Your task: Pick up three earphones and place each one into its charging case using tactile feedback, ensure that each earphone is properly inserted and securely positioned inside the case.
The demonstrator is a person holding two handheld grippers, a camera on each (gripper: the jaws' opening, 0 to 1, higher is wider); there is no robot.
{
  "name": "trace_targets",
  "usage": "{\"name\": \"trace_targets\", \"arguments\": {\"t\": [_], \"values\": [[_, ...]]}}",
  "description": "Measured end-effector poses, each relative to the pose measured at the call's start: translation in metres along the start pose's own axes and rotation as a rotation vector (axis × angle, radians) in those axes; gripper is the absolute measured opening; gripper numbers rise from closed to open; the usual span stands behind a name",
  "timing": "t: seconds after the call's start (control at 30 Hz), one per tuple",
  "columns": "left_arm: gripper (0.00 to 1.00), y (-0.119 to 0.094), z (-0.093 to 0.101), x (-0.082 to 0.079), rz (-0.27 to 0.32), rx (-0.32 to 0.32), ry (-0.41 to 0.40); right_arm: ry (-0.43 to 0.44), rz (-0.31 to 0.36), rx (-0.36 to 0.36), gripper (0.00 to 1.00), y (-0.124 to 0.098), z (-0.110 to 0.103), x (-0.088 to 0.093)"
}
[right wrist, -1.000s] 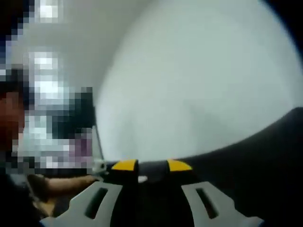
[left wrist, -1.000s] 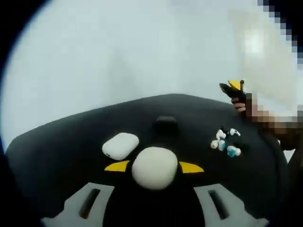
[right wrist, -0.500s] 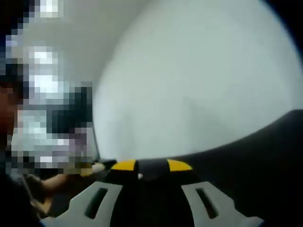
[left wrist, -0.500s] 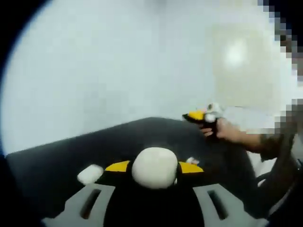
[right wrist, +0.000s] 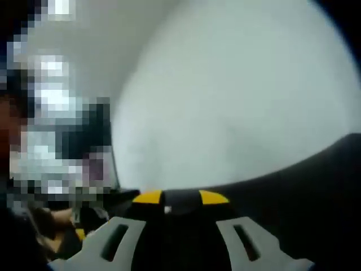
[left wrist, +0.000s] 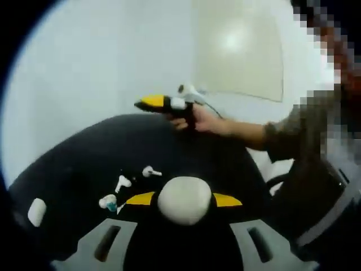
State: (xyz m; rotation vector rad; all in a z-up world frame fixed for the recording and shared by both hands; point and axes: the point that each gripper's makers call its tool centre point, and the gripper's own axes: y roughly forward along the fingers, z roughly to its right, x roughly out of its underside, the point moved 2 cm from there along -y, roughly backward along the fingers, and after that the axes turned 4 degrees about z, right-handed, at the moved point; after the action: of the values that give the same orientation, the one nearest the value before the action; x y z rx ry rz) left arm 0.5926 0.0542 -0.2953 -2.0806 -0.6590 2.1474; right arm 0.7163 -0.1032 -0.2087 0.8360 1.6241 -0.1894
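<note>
White oval charging case (left wrist: 184, 200) sits clamped in our left gripper (left wrist: 184, 201); our right gripper's (right wrist: 175, 199) jaws stand nearly closed on a small white piece we cannot identify.

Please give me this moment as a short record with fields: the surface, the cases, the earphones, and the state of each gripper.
surface: round black table
held case: cream oval case between the left gripper's jaws
other case: white case lying near the table's left edge, apart from the earphones
earphones: three loose earphones on the table, none in a case
left gripper: shut on the cream case
right gripper: right gripper shut on a small white item, too small to identify; also seen raised above the far edge in the left gripper view
</note>
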Motion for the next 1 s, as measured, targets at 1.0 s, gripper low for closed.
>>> {"name": "trace_targets", "arguments": {"t": [1.0], "values": [[0.3, -0.013, 0.0, 0.022, -0.071, 0.065, 0.036, -0.177, -0.633, -0.765, 0.31, -0.027, -0.15, 0.127]]}}
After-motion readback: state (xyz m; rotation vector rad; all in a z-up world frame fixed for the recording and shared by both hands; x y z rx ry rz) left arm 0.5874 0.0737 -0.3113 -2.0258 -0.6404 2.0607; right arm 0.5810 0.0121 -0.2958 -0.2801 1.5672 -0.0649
